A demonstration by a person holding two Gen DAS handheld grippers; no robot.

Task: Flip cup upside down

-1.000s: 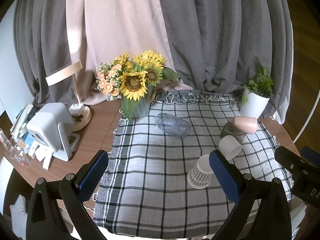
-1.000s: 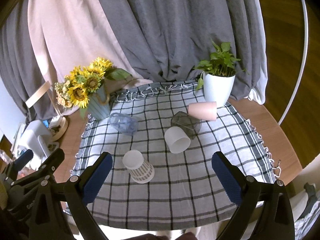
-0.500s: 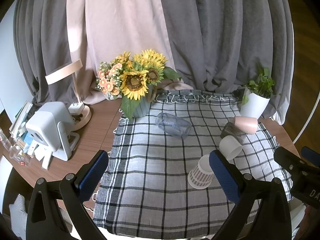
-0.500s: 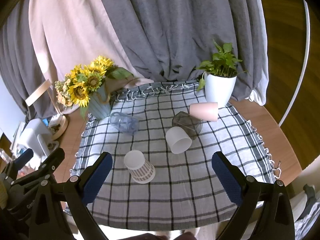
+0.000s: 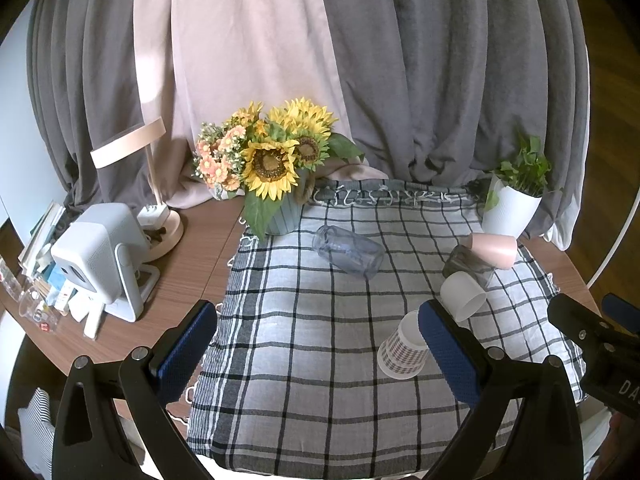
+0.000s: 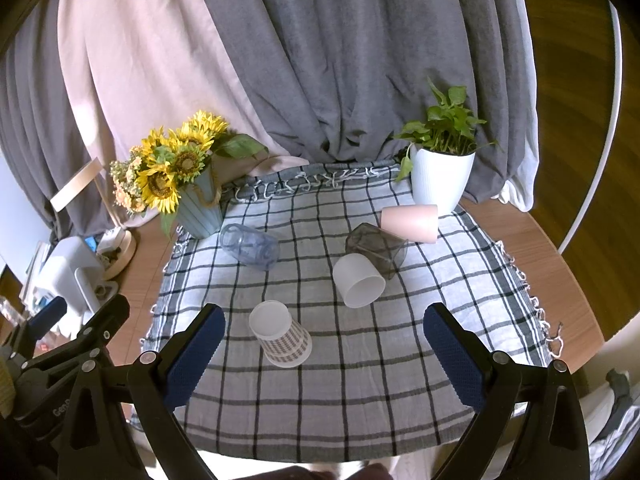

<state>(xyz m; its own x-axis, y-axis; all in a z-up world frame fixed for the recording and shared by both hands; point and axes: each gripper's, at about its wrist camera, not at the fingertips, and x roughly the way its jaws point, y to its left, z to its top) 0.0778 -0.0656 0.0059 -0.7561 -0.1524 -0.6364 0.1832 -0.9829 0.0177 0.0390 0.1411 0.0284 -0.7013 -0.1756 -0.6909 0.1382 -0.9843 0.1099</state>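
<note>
Nearest the cameras, the left gripper [image 5: 316,344] and the right gripper [image 6: 324,344] both hang over the front edge of the grey-and-black checked cloth [image 6: 360,400] with their blue-padded jaws spread wide and nothing between them. Just beyond them a white paper cup with a small check pattern [image 6: 282,336] stands mouth-down on the cloth; in the left wrist view [image 5: 400,350] the left gripper's right pad partly hides it. A little farther back and to the right, a plain white plastic cup [image 6: 358,280] lies on its side with its open mouth turned toward the cameras. Right behind it, touching or nearly so, a smoky grey faceted glass [image 6: 376,246] lies tipped over, and behind that a pale pink cup [image 6: 410,222] rests on its side. Off to the left at about the same depth, a clear bluish glass jar [image 6: 250,246] lies on its side, well apart from the others. At the back of the cloth a ribbed pale blue vase of sunflowers [image 6: 198,210] stands at the left corner and a white ribbed pot with a green plant [image 6: 438,178] at the right. The wooden table [image 5: 192,264] carries a white boxy device [image 5: 100,252] and a pale ring lamp [image 5: 128,142] on its left side. Grey and pink curtains [image 6: 320,60] close off the background.
</note>
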